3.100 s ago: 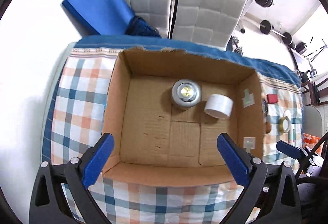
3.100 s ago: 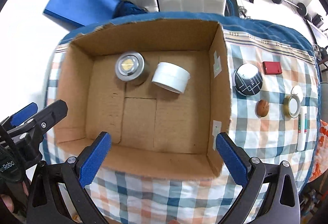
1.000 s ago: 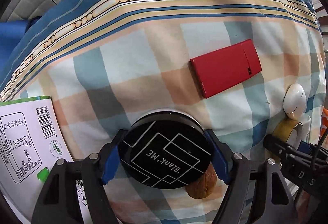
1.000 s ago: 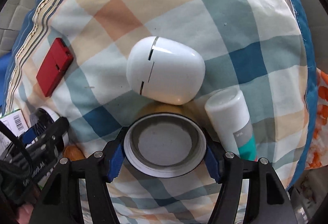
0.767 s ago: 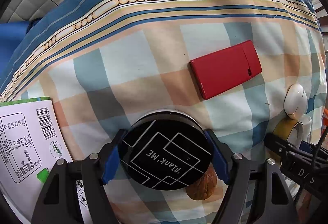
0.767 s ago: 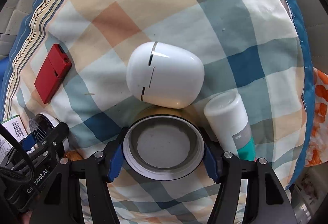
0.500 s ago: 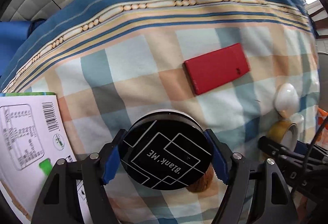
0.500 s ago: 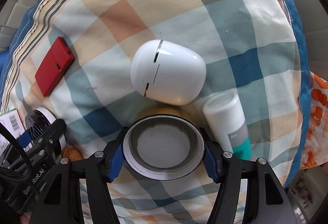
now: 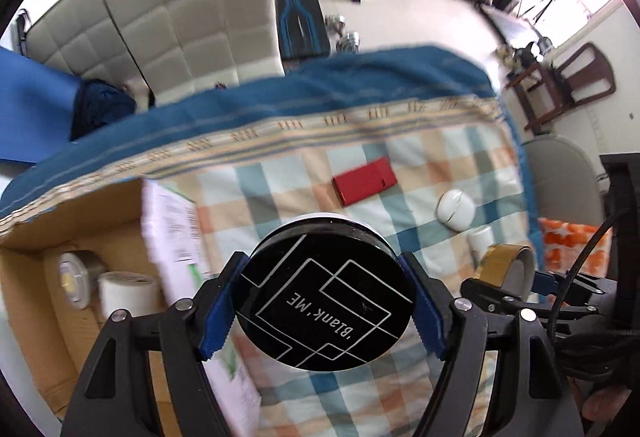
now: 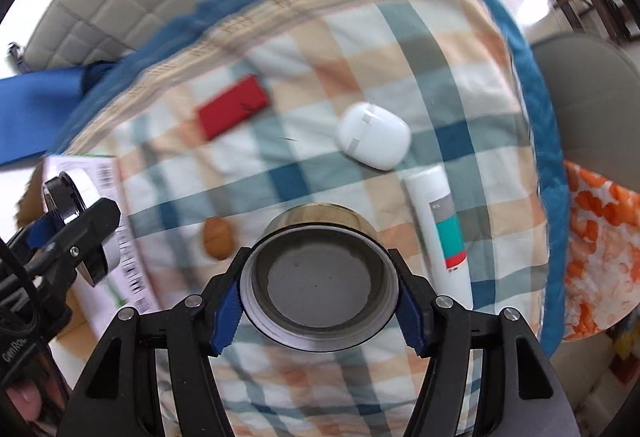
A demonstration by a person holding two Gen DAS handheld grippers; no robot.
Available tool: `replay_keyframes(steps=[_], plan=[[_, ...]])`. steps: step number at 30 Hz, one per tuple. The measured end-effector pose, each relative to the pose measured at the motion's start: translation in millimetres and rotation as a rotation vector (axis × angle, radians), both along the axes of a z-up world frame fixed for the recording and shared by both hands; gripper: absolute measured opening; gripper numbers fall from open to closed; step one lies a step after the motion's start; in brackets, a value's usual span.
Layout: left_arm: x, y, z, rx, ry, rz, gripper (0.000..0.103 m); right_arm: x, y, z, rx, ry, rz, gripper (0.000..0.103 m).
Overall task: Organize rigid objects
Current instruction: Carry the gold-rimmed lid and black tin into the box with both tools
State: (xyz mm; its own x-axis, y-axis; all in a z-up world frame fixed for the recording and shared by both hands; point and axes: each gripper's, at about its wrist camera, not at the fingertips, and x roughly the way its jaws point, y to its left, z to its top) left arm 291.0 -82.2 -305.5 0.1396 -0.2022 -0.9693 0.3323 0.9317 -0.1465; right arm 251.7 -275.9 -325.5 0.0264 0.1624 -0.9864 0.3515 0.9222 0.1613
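Left tongs (image 9: 322, 311) clamp a black white-lined round tin (image 9: 325, 297); right tongs (image 10: 319, 295) clamp a gold tape roll (image 10: 319, 277).

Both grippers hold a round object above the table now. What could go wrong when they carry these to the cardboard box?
1. The black round tin is held only at its curved edge by the left gripper; it might slip or rotate.
2. The tape roll in the right gripper has the same edge grip.
3. The box wall stands between them and the box, where a white roll and silver puck already lie; a low carry could hit it.
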Motion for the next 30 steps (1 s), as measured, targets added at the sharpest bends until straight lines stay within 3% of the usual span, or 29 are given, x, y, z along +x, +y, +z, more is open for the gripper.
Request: replay_keyframes(steps=[3,7,9,14,21,25,30], plan=[[-9,26,39,-0.033,-0.044,0.026,0.073,-4,13,28,0.016,-0.057,0.041,0.067],[-19,81,70,-0.039,-0.086,0.073,0.073,-9,47,77,0.039,-0.13,0.114,0.067],[-24,107,78,-0.03,-0.098,0.103,0.073,-10,81,97,0.049,-0.16,0.165,0.067],[-32,192,85,0.038,-0.119,0.206,0.073,-9,164,106,0.072,-0.181,0.27,0.067],[-24,271,24,0.117,-0.014,0.308,0.073,1,280,61,0.092,-0.102,0.387,0.067],[-11,295,-33,0.165,0.088,0.327,0.073,11,318,17,0.08,-0.022,0.408,0.067],[1,307,-79,0.213,0.158,0.319,0.073,29,341,-39,0.031,0.063,0.392,0.067]])
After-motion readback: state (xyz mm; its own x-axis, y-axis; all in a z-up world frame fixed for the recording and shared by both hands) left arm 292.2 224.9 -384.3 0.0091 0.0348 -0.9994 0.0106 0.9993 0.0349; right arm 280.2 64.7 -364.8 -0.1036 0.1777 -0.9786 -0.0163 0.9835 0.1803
